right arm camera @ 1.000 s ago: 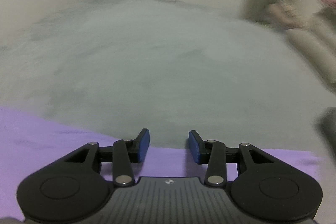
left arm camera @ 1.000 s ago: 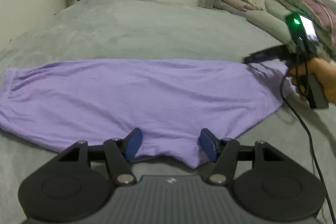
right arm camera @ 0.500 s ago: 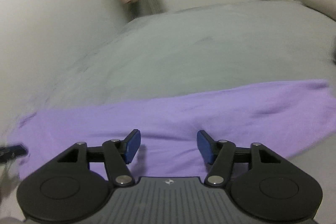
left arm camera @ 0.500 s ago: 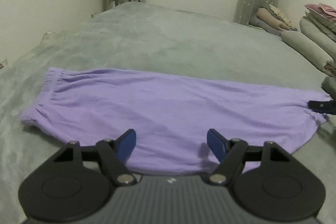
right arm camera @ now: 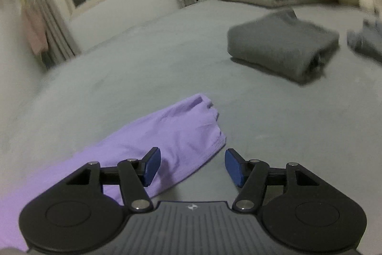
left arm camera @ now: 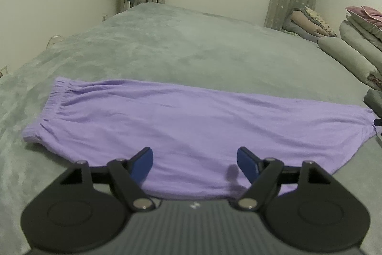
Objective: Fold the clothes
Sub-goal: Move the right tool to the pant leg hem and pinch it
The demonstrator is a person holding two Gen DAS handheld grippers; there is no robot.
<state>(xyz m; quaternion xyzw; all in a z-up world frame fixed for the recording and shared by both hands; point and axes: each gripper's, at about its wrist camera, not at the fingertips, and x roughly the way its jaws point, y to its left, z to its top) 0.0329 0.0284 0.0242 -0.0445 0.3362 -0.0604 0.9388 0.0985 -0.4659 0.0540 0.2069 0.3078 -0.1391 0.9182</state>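
Lilac trousers point(left arm camera: 181, 128) lie flat across the grey bed, folded lengthwise, with the gathered waistband at the left and the leg ends at the right. My left gripper point(left arm camera: 194, 165) hovers over their near edge; its jaws are opening and hold nothing. In the right wrist view the leg end of the trousers point(right arm camera: 181, 135) lies just ahead. My right gripper point(right arm camera: 192, 167) is over that end, its jaws opening, with the cloth's edge under the gap but not pinched. A dark tip of the right gripper point(left arm camera: 378, 122) shows at the far right of the left wrist view.
The grey bedspread point(left arm camera: 191, 51) stretches to the window wall. A folded dark grey garment point(right arm camera: 284, 44) lies on the bed to the right, with another grey piece point(right arm camera: 365, 40) beyond it. Rolled quilts and pillows point(left arm camera: 353, 49) are stacked along the right side.
Both grippers have opened wider. The right gripper let go and swung along the trousers to the leg end, rolling as it went. The trousers now lie flatter and straighter.
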